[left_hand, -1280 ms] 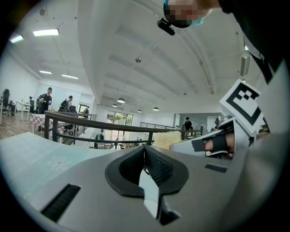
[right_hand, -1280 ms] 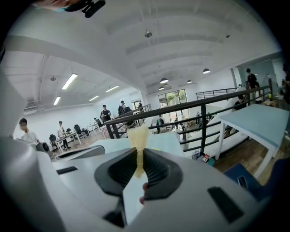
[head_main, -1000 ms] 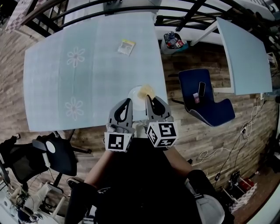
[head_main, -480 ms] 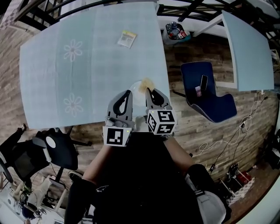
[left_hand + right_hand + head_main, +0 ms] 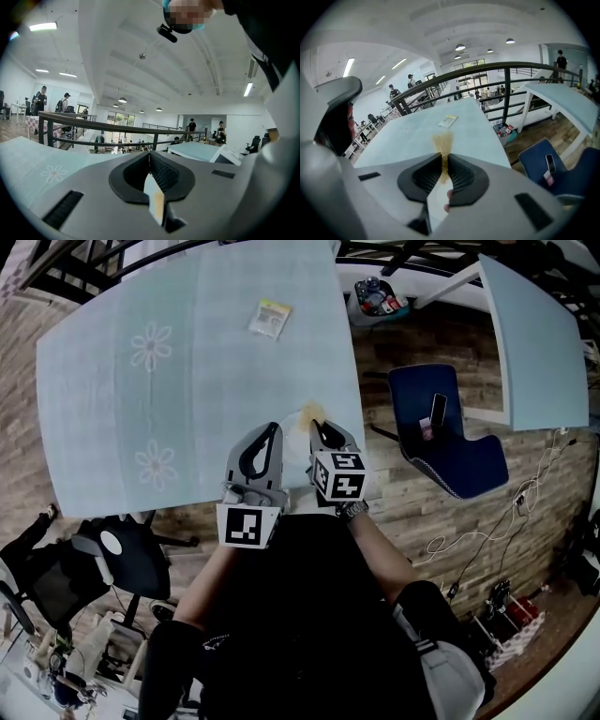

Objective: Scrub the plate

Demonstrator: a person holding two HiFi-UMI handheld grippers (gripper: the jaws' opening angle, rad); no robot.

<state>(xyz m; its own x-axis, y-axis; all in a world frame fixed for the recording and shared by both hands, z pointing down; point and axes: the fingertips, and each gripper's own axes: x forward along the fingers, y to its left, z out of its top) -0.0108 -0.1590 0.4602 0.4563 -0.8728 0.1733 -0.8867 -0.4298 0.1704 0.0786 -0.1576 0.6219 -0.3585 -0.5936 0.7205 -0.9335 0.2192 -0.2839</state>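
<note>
Both grippers are held close together over the near edge of the pale blue table (image 5: 187, 381). My left gripper (image 5: 273, 430) is tilted upward and is shut on the thin white rim of the plate (image 5: 153, 200). From the head view only a white sliver of the plate (image 5: 297, 448) shows between the two grippers. My right gripper (image 5: 319, 428) is shut on a yellow-brown scrub sponge (image 5: 442, 151), which sticks out past its tips as a tan tuft (image 5: 311, 413). White plate surface and a pink fingertip show low in the gap between the right jaws.
A yellow packet (image 5: 270, 319) lies far out on the table. Right of the table stand a blue chair (image 5: 448, 448) with a phone (image 5: 437, 411) on it, a small bin (image 5: 380, 296) and a second table (image 5: 539, 334). A black office chair (image 5: 122, 559) sits near left. A dark railing (image 5: 497, 70) runs beyond.
The two grippers have stayed side by side and drawn slightly nearer the body. Less of the plate shows between them now. The sponge is still just ahead of the right jaws.
</note>
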